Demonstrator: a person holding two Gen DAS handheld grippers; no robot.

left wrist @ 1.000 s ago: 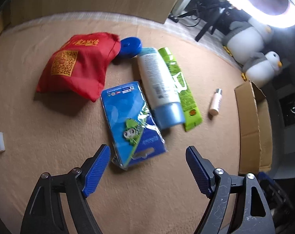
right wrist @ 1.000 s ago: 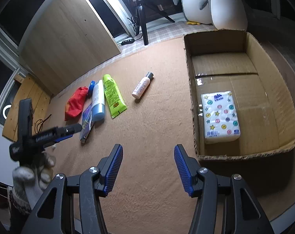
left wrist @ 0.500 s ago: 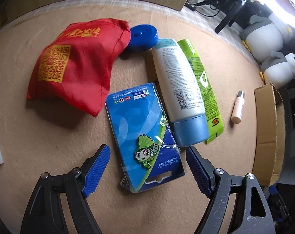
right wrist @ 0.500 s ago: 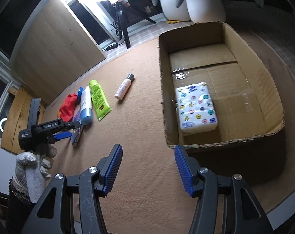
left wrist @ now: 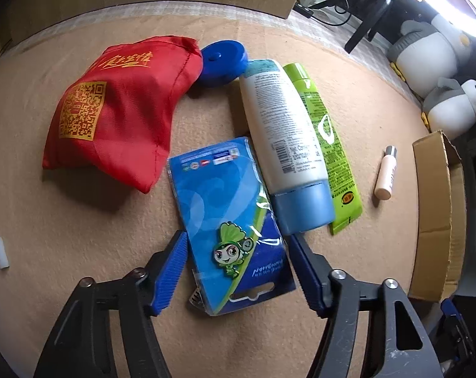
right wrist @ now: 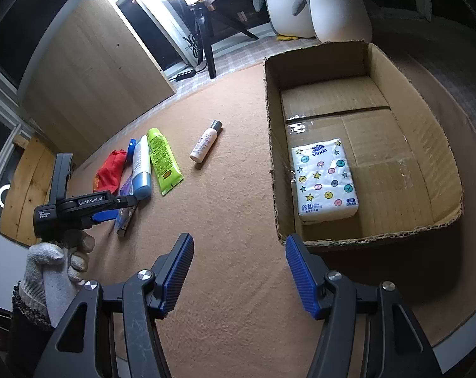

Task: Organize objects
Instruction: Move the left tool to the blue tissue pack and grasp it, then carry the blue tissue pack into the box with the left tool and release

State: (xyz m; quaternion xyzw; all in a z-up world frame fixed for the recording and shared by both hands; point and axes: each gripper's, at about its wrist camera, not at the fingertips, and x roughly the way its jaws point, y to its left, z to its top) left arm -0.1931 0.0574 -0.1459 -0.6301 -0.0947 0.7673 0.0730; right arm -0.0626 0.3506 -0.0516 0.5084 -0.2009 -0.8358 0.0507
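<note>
Left wrist view: left gripper (left wrist: 236, 245) jaws closing astride flat blue plastic-wrapped card pack (left wrist: 228, 217) on tan carpeted tabletop (left wrist: 80, 226); pads not yet pressing. Pack likely light, stiff, glossy, slippery; best pinched across long edges near hang-hole end. Beside it: white tube with blue cap (left wrist: 285, 148), soft red cloth pouch (left wrist: 115, 123).

Right wrist view: right gripper (right wrist: 239, 261) jaws opening, nothing between. Brown corrugated cardboard box (right wrist: 439, 170) holds white tissue pack (right wrist: 324, 179).

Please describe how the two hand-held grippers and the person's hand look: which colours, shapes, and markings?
Both grippers, left gripper and right gripper, have black angular arms with silver screws and ribbed blue pads. The left gripper's body carries white "GenRobot.AI" lettering. The hand wears a grey-white knitted glove with a dark cuff.
</note>
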